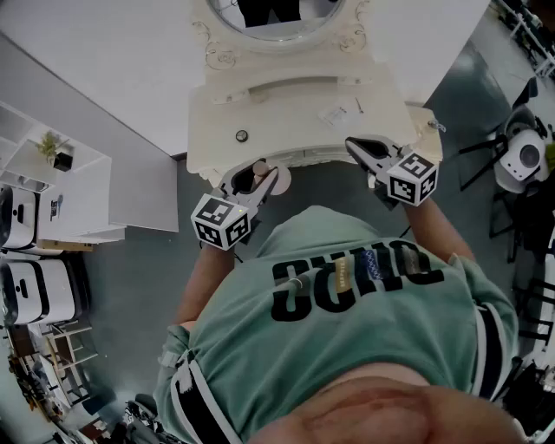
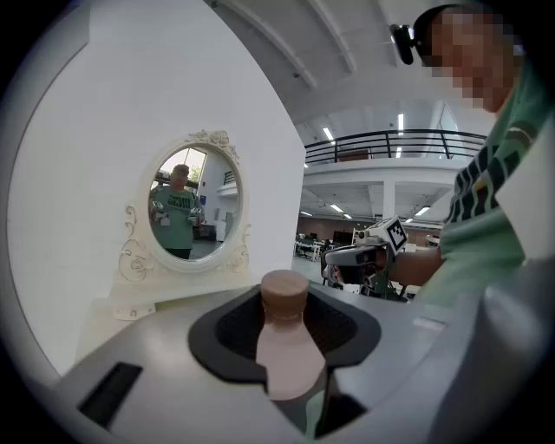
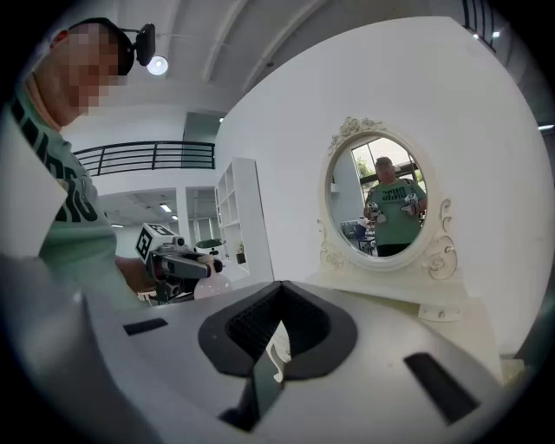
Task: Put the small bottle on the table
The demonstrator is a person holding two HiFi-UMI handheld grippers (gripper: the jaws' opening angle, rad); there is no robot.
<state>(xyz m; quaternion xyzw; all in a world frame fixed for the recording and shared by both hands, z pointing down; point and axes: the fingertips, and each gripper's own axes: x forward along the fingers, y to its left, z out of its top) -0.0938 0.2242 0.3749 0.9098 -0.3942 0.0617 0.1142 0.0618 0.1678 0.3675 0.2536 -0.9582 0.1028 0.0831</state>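
Note:
The small bottle (image 2: 284,299) is pale pink with a brown cap and stands upright between my left gripper's (image 2: 286,338) jaws, which are shut on its body. In the head view this gripper (image 1: 256,180) holds the bottle (image 1: 259,166) just off the front left edge of the white dressing table (image 1: 286,117). My right gripper (image 1: 357,146) hovers over the table's front right edge. Its jaws (image 3: 273,334) are together with nothing between them. The right gripper view also shows the left gripper (image 3: 178,260) with the bottle (image 3: 211,282).
An oval mirror (image 1: 277,22) stands at the back of the table and reflects the person. A small dark round thing (image 1: 241,135) and a paper tag (image 1: 334,113) lie on the tabletop. White shelves (image 1: 52,191) stand at the left, and a chair (image 1: 520,156) at the right.

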